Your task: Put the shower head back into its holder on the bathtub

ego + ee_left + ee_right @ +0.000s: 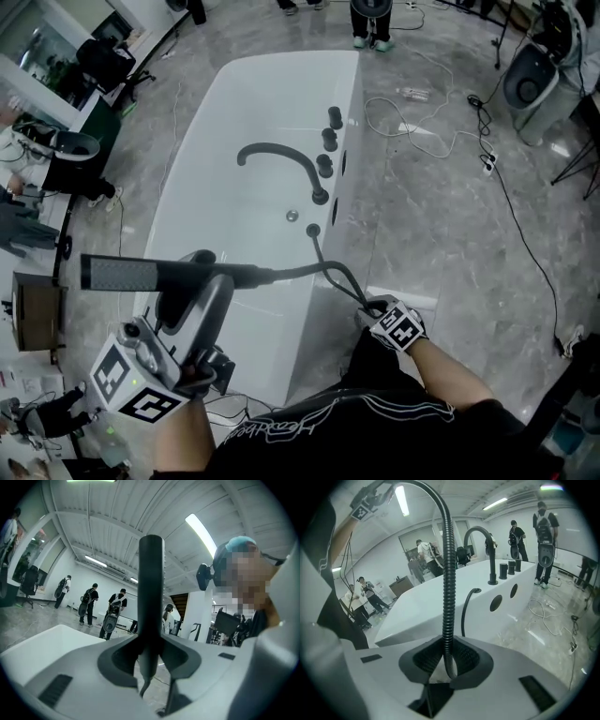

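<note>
The jaws of the left gripper (150, 660) were closed on the dark handle of the shower head (131, 274), which stood straight up between them in the left gripper view. The jaws of the right gripper (447, 665) were closed round the ribbed black hose (449, 597), their pads pressing on it from both sides.

In the head view the shower head lay level, its textured face end pointing to the left, held in the air above the near end of the white bathtub (216, 150) and not in any holder. The hose ran from the handle to the right, dipped into the right gripper just off the tub's near right edge, and looped back up to a small dark fitting (312, 230) on the tub's rim. Further along that rim stood a curved dark spout (281, 155) arching over the basin, and beyond it a row of three dark knobs (330, 141).

The tub stood on a grey marbled floor (441, 206), with loose white cables (412, 131) lying beside it. Several people stood in the background of both gripper views.
</note>
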`<state>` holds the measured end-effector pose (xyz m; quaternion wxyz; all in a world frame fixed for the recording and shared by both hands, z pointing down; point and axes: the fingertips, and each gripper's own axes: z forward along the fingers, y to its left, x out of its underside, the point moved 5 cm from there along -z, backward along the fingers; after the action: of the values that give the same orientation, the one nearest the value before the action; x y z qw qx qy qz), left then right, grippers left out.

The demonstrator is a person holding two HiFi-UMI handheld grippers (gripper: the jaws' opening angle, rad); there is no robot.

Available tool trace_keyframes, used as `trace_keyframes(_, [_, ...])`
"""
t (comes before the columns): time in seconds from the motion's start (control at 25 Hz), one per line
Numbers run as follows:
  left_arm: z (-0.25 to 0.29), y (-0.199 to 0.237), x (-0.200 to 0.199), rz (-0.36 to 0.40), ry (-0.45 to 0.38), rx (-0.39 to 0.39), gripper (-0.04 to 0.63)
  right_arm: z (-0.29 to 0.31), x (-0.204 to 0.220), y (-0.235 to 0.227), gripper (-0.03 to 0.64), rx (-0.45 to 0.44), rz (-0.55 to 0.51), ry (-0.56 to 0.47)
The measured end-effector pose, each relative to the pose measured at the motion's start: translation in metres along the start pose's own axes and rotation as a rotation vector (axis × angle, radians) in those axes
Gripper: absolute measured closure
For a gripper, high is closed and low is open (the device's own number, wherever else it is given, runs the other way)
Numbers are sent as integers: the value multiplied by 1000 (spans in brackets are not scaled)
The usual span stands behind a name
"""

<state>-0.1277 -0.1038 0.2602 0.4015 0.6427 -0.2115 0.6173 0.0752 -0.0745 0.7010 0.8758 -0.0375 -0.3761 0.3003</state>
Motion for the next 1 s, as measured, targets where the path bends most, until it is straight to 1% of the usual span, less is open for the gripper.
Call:
trace_keyframes(0.12, [2, 6, 4, 45, 22, -37, 462, -19, -4, -2, 551, 10, 9, -15])
trace_keyframes(0.24, [0, 13, 11, 48, 36, -61, 462, -38, -12, -7, 551, 27, 47, -45])
trace_keyframes(0.36, [-2, 22, 18, 57, 52, -88, 462, -59, -30, -12, 551, 37, 75, -103])
trace_keyframes(0.52, [-6, 29, 29, 109, 112, -128, 462, -84, -62, -14, 551, 46, 98, -187])
trace_keyframes(0.6, [-9, 33, 32, 102, 130, -143, 462, -97, -81, -15, 549, 48, 107, -233])
trace_keyframes(0.72, [-12, 42, 37, 63, 138, -163, 463, -113, -110, -17, 549, 33, 108, -295])
trace_keyframes(0.8, [-14, 45, 39, 46, 137, -162, 463, -122, -126, -18, 549, 17, 100, -328])
trace_keyframes(0.88, [-15, 47, 39, 38, 138, -164, 463, -130, -144, -20, 551, 5, 86, -357])
trace_keyframes(1.0, [-15, 52, 40, 33, 143, -186, 463, -143, -170, -25, 549, -15, 67, -397])
